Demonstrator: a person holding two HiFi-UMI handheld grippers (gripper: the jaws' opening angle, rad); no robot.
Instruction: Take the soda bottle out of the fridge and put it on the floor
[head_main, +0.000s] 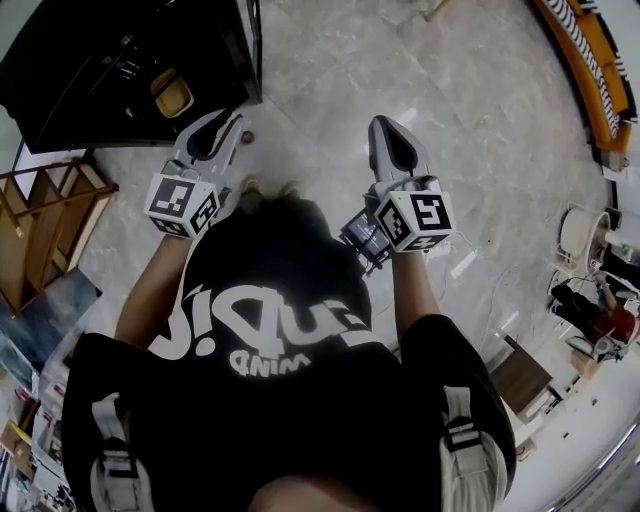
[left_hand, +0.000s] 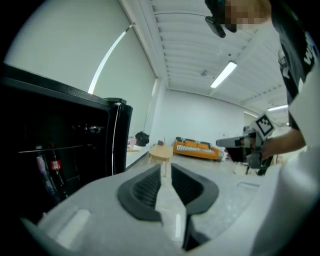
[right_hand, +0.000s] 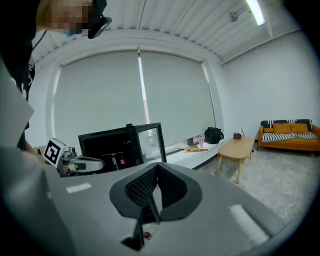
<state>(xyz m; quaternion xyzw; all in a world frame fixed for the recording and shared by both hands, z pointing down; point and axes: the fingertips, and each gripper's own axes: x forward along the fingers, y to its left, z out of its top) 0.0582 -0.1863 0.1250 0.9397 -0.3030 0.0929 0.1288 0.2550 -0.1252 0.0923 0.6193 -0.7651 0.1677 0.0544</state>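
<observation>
Left gripper view gives me the left gripper (left_hand: 166, 170) with its jaws drawn almost together. Only a thin slit is left between the pads, the pale floor (left_hand: 235, 200) shows through it, and nothing is in it. The right gripper (right_hand: 157, 167) has its jaws clenched pad to pad, also on nothing. Both point close to level over the room, side by side in front of my body. I judge that to be a neutral carrying pose: neither gripper is lined up on anything or near a grasp.

Outward from the left jaws, the black fridge (left_hand: 60, 130) stands to the left, its glass door open as far as I can make out. On a shelf inside I see a bottle with a red label (left_hand: 55, 164), well apart from the jaws and left of their line. Whether that is the one I am after I can't tell.

In the head view a small dark red round thing (head_main: 247, 135) sits on the floor near the corner of the fridge door. It shows just right of the left gripper's tip, though I judge it well below, and left of the right gripper. It reads to me as the soda bottle (head_main: 247, 135) seen from straight above, cap up. That would mean the bottle is already out and set down, but it is too small to be sure. If so, neither pair of jaws has anything left to hold, which fits their empty, closed-down look.
</observation>
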